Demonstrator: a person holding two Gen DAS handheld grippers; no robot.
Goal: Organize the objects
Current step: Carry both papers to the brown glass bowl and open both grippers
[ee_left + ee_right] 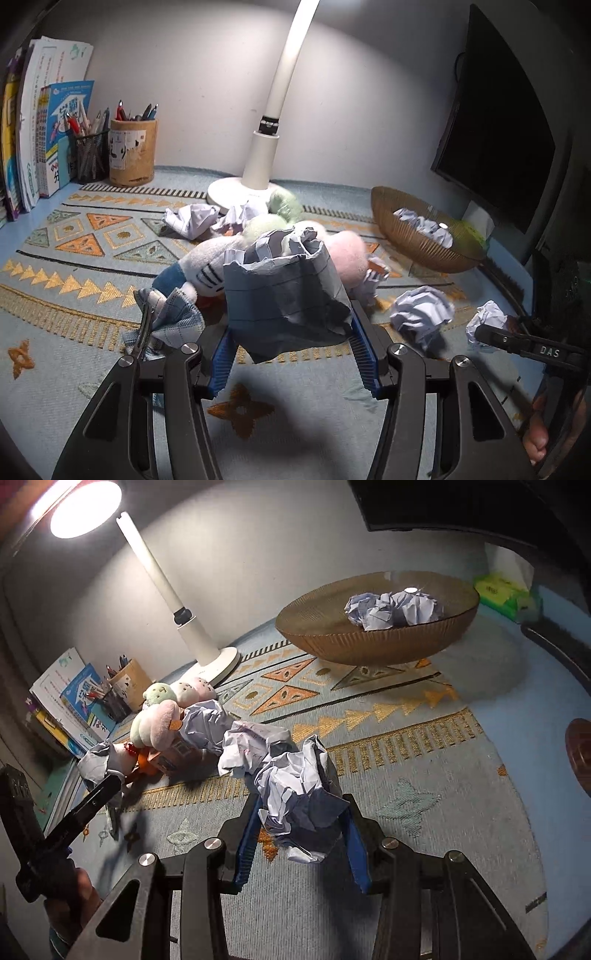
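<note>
From the left wrist camera, the only clearly legible writing is "DAS" in white on the black arm of the right gripper [480, 330], which reaches in from the right edge with a crumpled ball at its tip; the printing on the upright books [44, 133] at far left is too small to read. The left gripper [291, 345] has its blue pads clamped on a crumpled sheet of lined paper [284, 291], held above the patterned mat [74, 258]. A mesh pen cup [90, 155] and a bamboo pen holder [132, 151] both hold pens, and the woven bowl [406, 240] at right holds crumpled paper balls. From the right wrist camera, the right gripper [301, 830] is closed on a crumpled paper ball [295, 790] (white, with lined paper showing), lifted clear of the mat. The woven bowl [332, 642] ahead contains several paper balls [393, 609], and a green tissue pack [506, 590] sits just behind it, its label unreadable. More crumpled paper lies beside the plush toys [162, 716] near the lamp base [218, 664].
</note>
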